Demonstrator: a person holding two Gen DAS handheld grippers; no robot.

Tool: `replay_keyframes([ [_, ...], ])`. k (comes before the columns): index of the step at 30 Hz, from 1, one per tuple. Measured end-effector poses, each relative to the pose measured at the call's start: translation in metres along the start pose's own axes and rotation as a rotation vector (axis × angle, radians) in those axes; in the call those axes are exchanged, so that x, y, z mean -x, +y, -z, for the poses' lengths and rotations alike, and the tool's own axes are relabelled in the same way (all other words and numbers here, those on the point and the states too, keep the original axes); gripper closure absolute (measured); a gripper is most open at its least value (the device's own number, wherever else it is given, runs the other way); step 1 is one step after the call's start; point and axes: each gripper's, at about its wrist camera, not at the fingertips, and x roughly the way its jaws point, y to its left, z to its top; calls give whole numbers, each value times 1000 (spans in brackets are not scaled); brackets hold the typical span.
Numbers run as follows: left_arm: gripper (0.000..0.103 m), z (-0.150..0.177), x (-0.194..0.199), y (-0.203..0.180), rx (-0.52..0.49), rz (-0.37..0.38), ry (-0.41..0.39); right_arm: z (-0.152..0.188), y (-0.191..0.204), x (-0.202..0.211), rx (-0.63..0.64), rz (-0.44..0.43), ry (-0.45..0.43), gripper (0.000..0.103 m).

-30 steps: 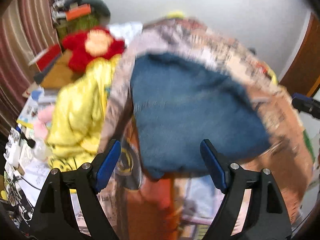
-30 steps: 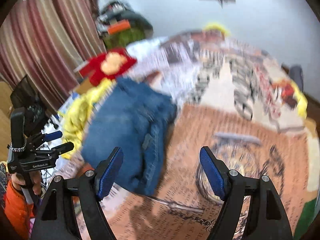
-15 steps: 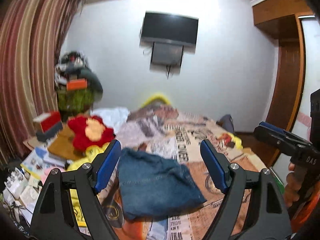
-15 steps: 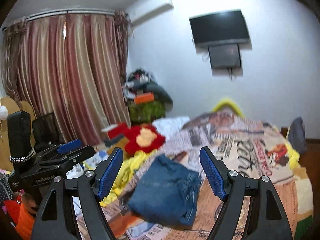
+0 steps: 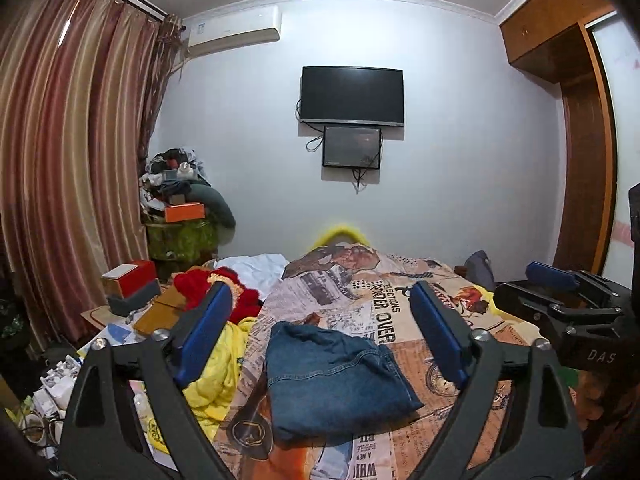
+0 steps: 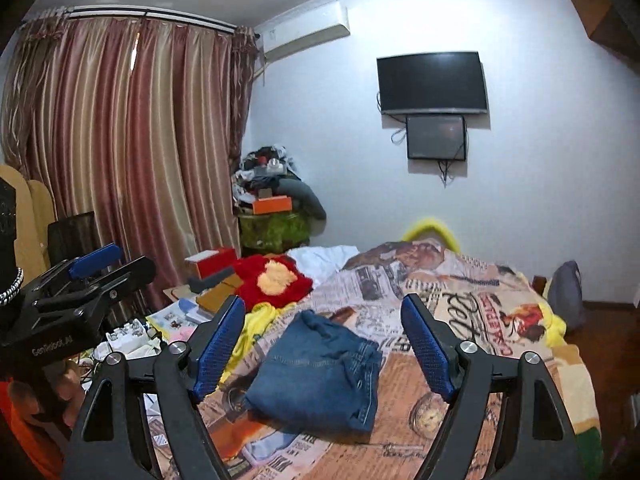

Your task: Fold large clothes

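Folded blue denim jeans (image 5: pixel 336 376) lie lower centre on the newspaper-print bedspread (image 5: pixel 384 312); left gripper (image 5: pixel 320 340) and right gripper (image 6: pixel 322 344) hover, jaws spread (empty). Square loose edges gently.

Home bedroom, bed (image 5: pixel 404 320) under printed blanket, wall-mounted TV (image 5: pixel 352 95), striped curtains (image 6: pixel 120 152), air conditioner (image 5: pixel 234 32), wooden wardrobe (image 5: pixel 576 120)

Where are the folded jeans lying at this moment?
In both wrist views the folded jeans lie on the printed bedspread near the bed's front, right of the yellow cloth, untouched by either tongs.
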Motion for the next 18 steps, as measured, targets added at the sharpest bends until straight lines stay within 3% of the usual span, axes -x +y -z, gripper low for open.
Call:
replay_keyframes([
  [2,10,2,-1,1,5,-8,3,2,0,1,-5,22,-2,8],
  [5,5,3,-3,4,21,-8,13,1,-3,4,-14,42,-18,3],
  [18,0,8,-7,8,32,-16,39,5,-4,8,-14,94,-36,0],
])
